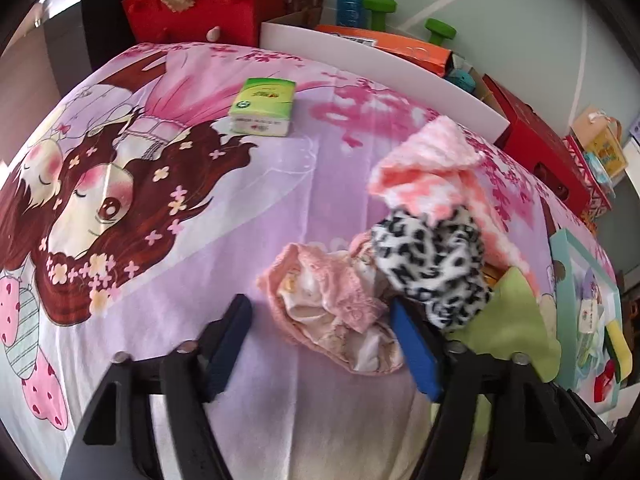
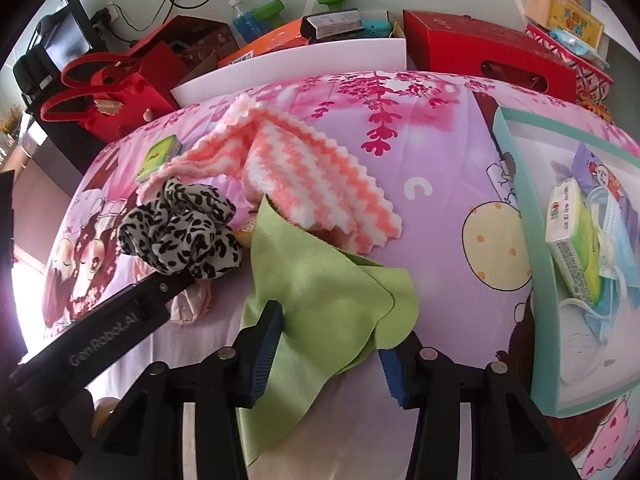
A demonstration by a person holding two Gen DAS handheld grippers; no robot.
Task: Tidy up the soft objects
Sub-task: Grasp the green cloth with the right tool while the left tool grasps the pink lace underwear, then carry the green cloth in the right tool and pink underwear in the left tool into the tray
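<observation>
Left hand-held gripper (image 1: 320, 344) spread open around pink lace cloth (image 1: 332, 304) on the surface (image 1: 200, 240), beside leopard scrunchie (image 1: 432, 268); right hand-held gripper (image 2: 328, 352) open, straddling green cloth (image 2: 320, 292).

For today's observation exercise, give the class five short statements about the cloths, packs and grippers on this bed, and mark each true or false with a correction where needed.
1. The left gripper is open, its fingers either side of the pale pink garment. True.
2. The green cloth lies inside the teal box. False: it lies on the bedsheet between the right gripper's open fingers.
3. The leopard-print scrunchie sits beside the striped pink-and-white cloth. True.
4. The teal box holds no tissue pack. False: a tissue pack lies in it.
5. A second tissue pack lies on the bedsheet. True.
</observation>
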